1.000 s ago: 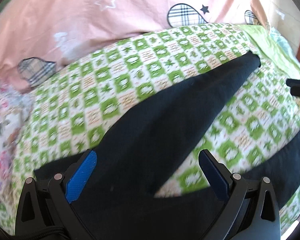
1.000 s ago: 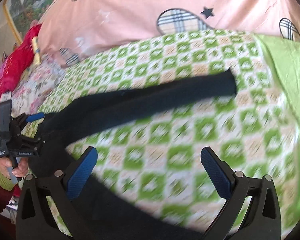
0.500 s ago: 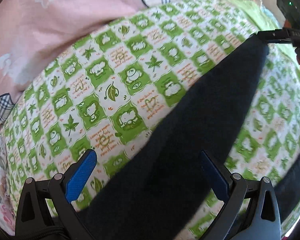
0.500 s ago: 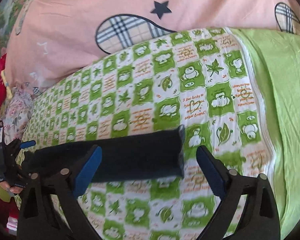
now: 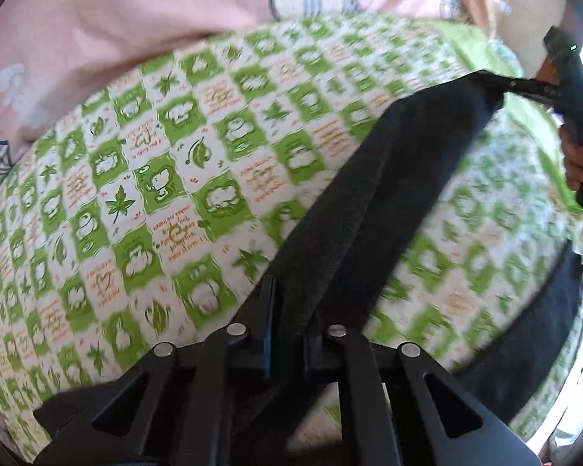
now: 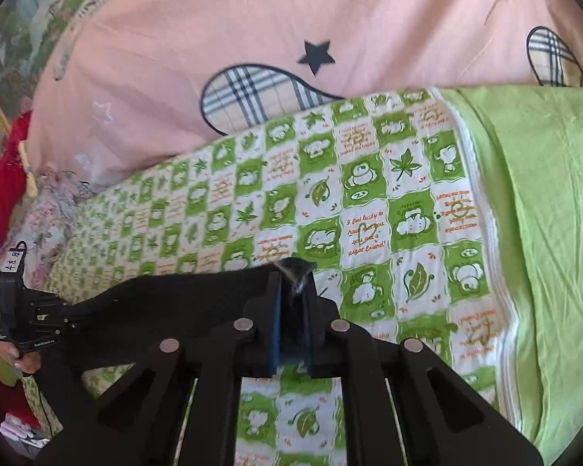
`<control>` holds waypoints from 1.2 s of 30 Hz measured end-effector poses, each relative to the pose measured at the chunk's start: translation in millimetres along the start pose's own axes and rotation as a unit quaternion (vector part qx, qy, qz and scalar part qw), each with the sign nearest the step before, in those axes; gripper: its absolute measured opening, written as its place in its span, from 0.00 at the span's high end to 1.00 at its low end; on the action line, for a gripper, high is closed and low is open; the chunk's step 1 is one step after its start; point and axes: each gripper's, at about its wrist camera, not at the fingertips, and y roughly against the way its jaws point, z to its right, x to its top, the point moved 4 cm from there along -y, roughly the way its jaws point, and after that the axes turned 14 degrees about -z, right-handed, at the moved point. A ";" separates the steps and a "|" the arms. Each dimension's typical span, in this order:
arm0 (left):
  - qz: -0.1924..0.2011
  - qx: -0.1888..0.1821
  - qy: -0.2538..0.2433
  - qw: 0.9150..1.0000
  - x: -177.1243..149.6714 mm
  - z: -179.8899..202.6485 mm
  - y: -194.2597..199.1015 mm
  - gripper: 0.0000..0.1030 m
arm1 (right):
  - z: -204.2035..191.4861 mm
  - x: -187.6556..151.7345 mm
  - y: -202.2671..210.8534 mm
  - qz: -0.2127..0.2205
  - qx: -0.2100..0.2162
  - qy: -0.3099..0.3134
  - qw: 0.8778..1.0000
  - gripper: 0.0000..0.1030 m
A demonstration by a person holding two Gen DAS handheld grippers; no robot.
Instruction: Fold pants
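Note:
The black pants lie on a green and white checked bedsheet. My left gripper is shut on the waist end of one leg. That leg stretches taut to the upper right, where my right gripper holds its far end. In the right wrist view my right gripper is shut on the leg cuff, and the black leg runs left to my left gripper. The other pant leg lies at the lower right.
A pink duvet with plaid patches and stars is piled along the far side of the bed. A plain green sheet covers the right part. Red fabric and a floral cloth lie at the left.
Both grippers have gone from open to shut on the pant leg, the left at the waist end and the right at the cuff. The leg is now lifted and pulled taut between them.

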 end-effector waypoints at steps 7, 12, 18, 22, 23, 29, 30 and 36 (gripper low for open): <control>0.045 -0.034 -0.015 0.998 -70.7 42.8 40.4 0.93 | -10.2 -64.2 43.5 0.018 0.012 0.012 1.000 0.92; 0.063 -0.040 -0.033 0.997 -109.1 69.2 46.3 0.93 | -15.7 -120.1 66.6 0.024 0.008 0.018 1.000 0.92; 0.081 -0.034 -0.068 0.994 -142.1 96.9 46.7 0.93 | -21.2 -175.4 83.5 0.035 0.009 0.018 0.999 0.93; 0.085 -0.037 -0.076 0.993 -158.1 101.1 46.9 0.93 | -27.6 -202.2 101.4 0.051 0.001 0.020 0.998 0.93; 0.088 -0.038 -0.076 0.992 -162.2 101.1 47.4 0.93 | -29.4 -205.8 104.2 0.052 0.000 0.021 0.998 0.93; 0.088 -0.031 -0.084 0.992 -177.0 108.9 40.4 0.93 | -28.2 -241.0 110.8 0.046 -0.019 0.017 0.999 0.93; 0.087 -0.029 -0.086 0.992 -179.2 111.0 38.0 0.93 | -26.4 -246.5 109.4 0.043 -0.020 0.013 0.999 0.93; 0.078 -0.020 -0.090 0.993 -189.2 116.7 23.2 0.93 | -22.4 -269.9 101.4 0.032 -0.031 0.001 0.999 0.93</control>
